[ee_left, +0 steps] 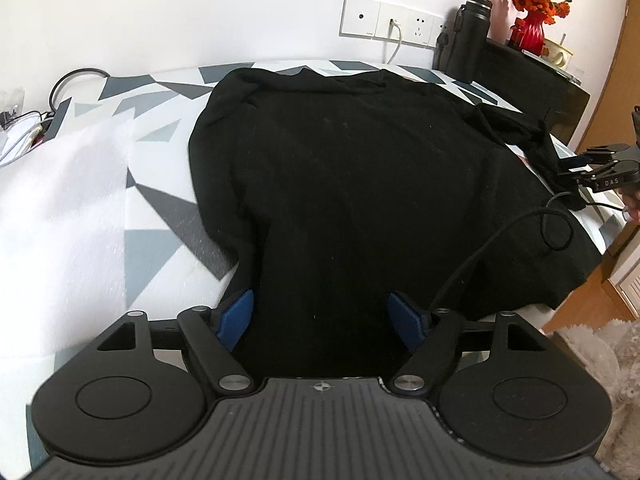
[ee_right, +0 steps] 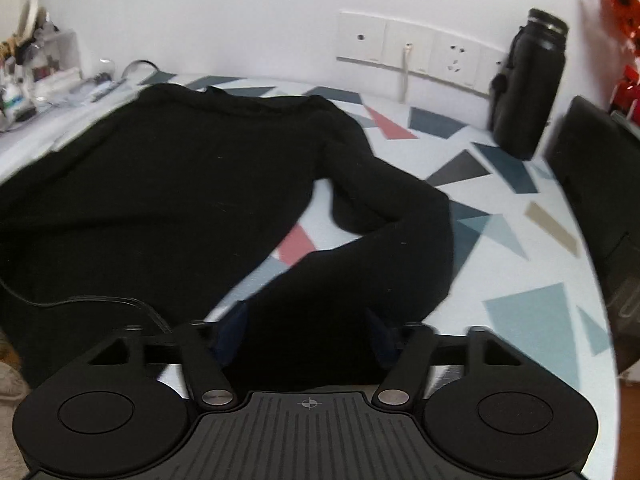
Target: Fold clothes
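On a patterned table [ee_left: 160, 148], a black sweater [ee_left: 360, 184] lies flat. The left gripper [ee_left: 320, 316] straddles its hem, fingers spread; the right gripper [ee_right: 306, 336], also spread, straddles the sleeve [ee_right: 400, 240]. Both should pinch fully before lifting, keeping fabric taut.

A black flask [ee_right: 527, 88] stands at upper right beneath a row of wall sockets [ee_right: 416, 50]; orange flowers in a red vase [ee_left: 529, 31] occupy the corner, clutter [ee_right: 38, 68] at upper left.
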